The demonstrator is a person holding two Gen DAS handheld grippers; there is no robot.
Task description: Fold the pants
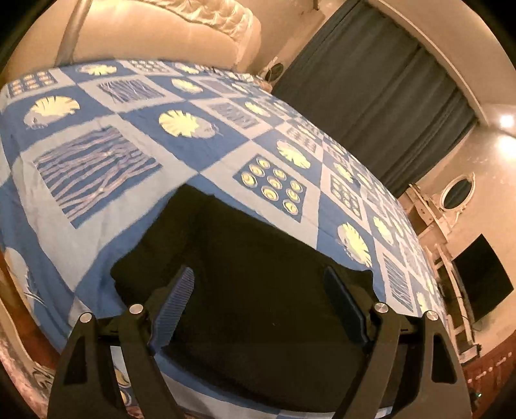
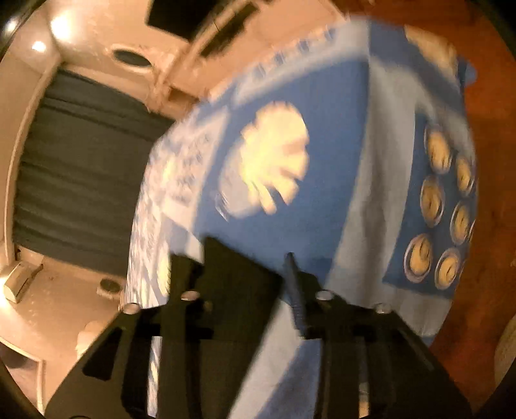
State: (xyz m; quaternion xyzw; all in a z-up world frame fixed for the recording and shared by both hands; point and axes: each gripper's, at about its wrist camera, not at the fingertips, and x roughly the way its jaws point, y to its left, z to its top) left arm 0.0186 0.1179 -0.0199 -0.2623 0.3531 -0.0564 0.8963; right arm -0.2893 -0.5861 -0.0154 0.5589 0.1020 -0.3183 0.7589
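The black pants lie flat in a dark block on the blue patterned bedspread, at the near edge of the bed. My left gripper hovers just above them, open wide, its ribbed fingers either side of the cloth and nothing pinched. The right wrist view is blurred. There, a flat corner of the pants lies between the fingers of my right gripper. Its jaws stand apart, and a gap shows beside the right finger. The bedspread fills the space beyond.
A cream tufted headboard is at the far end of the bed. A dark curtain hangs along the far side. A white dresser with an oval mirror and a black screen stand right. Wooden floor borders the bed.
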